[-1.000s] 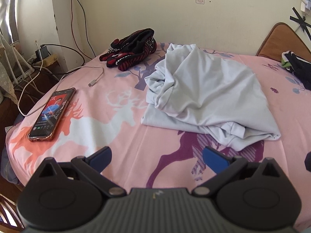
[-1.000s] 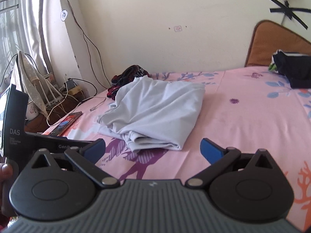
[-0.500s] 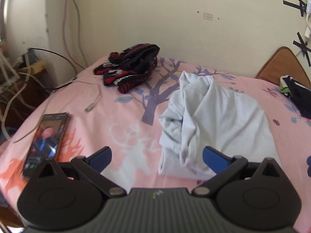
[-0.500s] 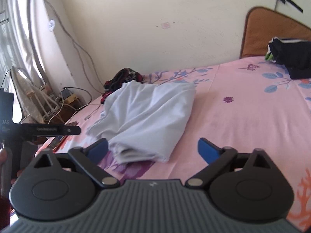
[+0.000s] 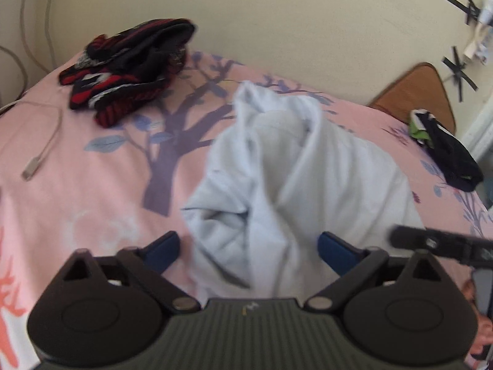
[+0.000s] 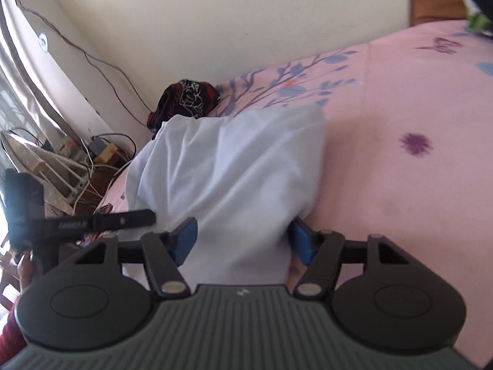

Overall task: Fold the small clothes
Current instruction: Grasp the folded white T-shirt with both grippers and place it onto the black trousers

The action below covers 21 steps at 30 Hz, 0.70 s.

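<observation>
A crumpled pale blue-grey shirt (image 5: 295,178) lies on the pink patterned bed sheet (image 5: 92,166). My left gripper (image 5: 249,251) is open, its blue pads (image 5: 163,249) straddling the shirt's near left edge. In the right wrist view the shirt (image 6: 228,169) fills the middle. My right gripper (image 6: 243,240) is open, its blue pads (image 6: 185,240) on either side of the shirt's near end, with cloth between them. Whether the pads touch the cloth is unclear. The views are blurred.
A red-and-black garment (image 5: 129,71) lies at the far left of the bed near a white cable (image 5: 43,151). A dark garment (image 5: 446,154) lies at the far right by a brown headboard (image 5: 416,92). Cables and a drying rack (image 6: 61,160) stand left of the bed.
Both grippers have moved forward and down onto the shirt. The right gripper's jaws have narrowed around the shirt's near end. The phone has left the left wrist view.
</observation>
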Motion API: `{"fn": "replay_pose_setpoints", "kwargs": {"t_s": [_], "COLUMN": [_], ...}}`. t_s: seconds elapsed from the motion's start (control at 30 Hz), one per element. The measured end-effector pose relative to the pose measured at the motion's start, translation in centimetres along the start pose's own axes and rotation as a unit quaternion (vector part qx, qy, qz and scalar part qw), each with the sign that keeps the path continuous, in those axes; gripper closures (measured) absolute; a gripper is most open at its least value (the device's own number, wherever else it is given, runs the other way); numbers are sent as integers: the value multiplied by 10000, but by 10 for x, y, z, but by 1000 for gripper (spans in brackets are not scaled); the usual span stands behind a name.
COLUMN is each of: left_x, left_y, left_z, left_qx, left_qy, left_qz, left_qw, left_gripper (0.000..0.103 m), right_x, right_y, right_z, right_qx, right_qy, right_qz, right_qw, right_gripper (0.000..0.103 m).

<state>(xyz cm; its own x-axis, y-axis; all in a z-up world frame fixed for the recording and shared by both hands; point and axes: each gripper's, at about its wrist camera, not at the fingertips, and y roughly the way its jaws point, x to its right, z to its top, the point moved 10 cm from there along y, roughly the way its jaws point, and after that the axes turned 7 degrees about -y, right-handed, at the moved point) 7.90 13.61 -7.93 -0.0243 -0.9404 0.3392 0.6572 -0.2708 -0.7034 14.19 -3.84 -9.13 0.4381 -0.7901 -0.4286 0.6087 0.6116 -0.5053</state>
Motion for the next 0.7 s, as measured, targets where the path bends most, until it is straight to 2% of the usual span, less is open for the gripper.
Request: {"fn": "replay_pose_setpoints", "kwargs": {"t_s": [0.03, 0.07, 0.1, 0.13, 0.2, 0.27, 0.3, 0.37, 0.47, 0.57, 0.63, 0.67, 0.7], "left_x": [6, 12, 17, 23, 41, 74, 99, 149, 246, 340, 394, 416, 429], "left_y": [2, 5, 7, 9, 10, 12, 15, 23, 38, 64, 92, 112, 135], "left_z": [1, 3, 6, 8, 18, 33, 43, 64, 101, 130, 142, 146, 146], "left_qx": [27, 19, 7, -11, -17, 26, 52, 149, 465, 567, 618, 645, 637], "left_qy": [117, 182, 181, 122, 22, 139, 241, 495, 1048, 1360, 1452, 1522, 1573], "left_qz": [37, 99, 107, 78, -56, -335, -488, -656, -964, -1399, -1563, -1522, -1317], "left_qw": [9999, 9998, 9998, 9999, 10000, 9993, 9985, 9965, 9887, 9791, 9750, 9744, 9767], "left_gripper": [27, 35, 43, 46, 59, 69, 70, 70, 70, 69, 64, 48, 25], "right_x": [-3, -6, -8, -9, -9, 0, 8, 31, 79, 137, 182, 207, 231], "right_y": [5, 8, 7, 4, -10, -32, -47, -78, -136, -201, -234, -245, -251], "right_z": [3, 6, 10, 15, 26, 43, 55, 83, 128, 165, 183, 189, 192], "right_qx": [-12, -3, 40, 111, 301, 569, 726, 1003, 1464, 1962, 2149, 2204, 2188], "right_qy": [-83, -243, -416, -554, -822, -1117, -1282, -1480, -1459, -1473, -1385, -1308, -1278], "right_qz": [-80, -224, -304, -326, -371, -649, -847, -1209, -1744, -2413, -2850, -3039, -3257], "right_qw": [9999, 9995, 9987, 9979, 9955, 9900, 9854, 9764, 9627, 9389, 9238, 9176, 9109], "right_gripper": [47, 63, 66, 73, 79, 81, 82, 83, 83, 83, 82, 82, 80]}}
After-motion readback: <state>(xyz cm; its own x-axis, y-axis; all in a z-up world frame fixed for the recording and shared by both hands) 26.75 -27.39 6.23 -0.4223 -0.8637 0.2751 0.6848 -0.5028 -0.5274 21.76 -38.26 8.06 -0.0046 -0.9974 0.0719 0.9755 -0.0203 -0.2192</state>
